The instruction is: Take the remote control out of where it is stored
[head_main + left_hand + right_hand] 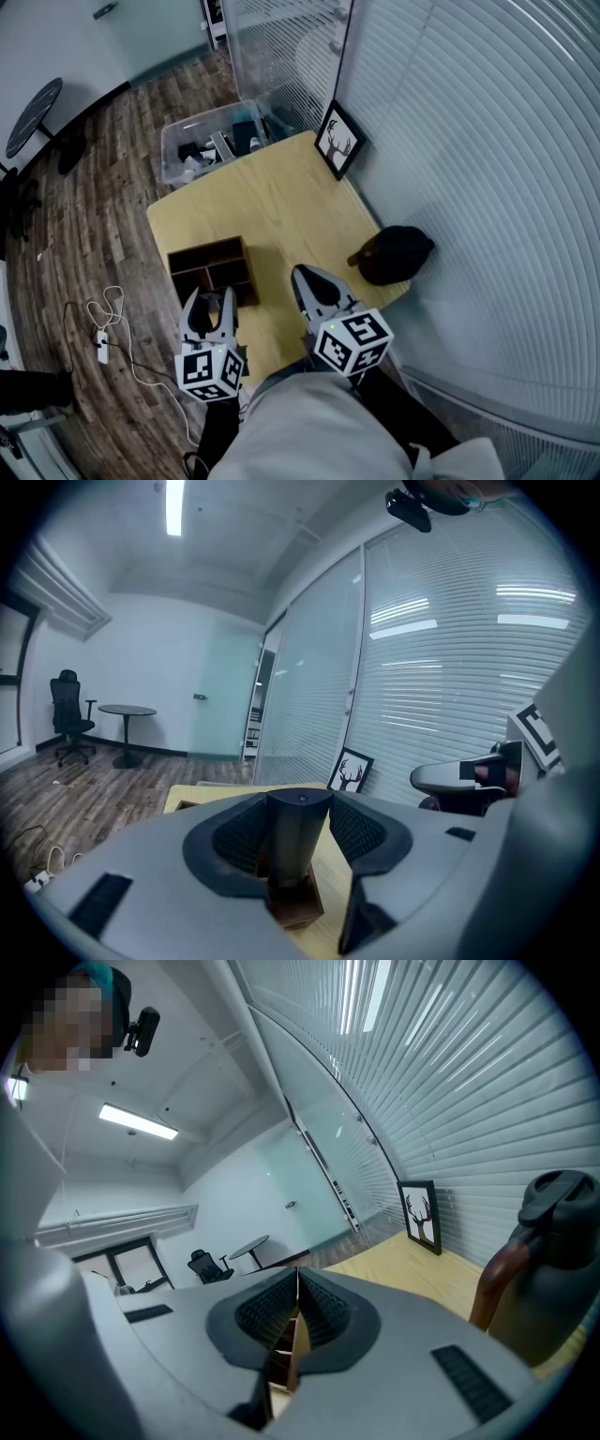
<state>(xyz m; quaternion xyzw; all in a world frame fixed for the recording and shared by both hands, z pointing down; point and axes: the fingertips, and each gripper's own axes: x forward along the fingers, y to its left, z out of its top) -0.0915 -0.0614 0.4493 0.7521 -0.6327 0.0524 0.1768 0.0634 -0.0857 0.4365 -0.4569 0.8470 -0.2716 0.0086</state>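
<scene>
Left gripper view — left hand-held gripper point(298, 808) pinching remote control point(298, 847), its base hidden, right hand-held gripper point(297, 1283) pressed together

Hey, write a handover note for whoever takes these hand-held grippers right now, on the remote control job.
Left hand-held gripper: closed on the remote control, which stands upright over the wooden organizer on the table.
Right hand-held gripper: jaws together, holding nothing, above the table beside the left one.
Done: the remote is grasped.
Left: lift it fully clear. I cannot tell whether its lower end is out of the compartment.
</scene>
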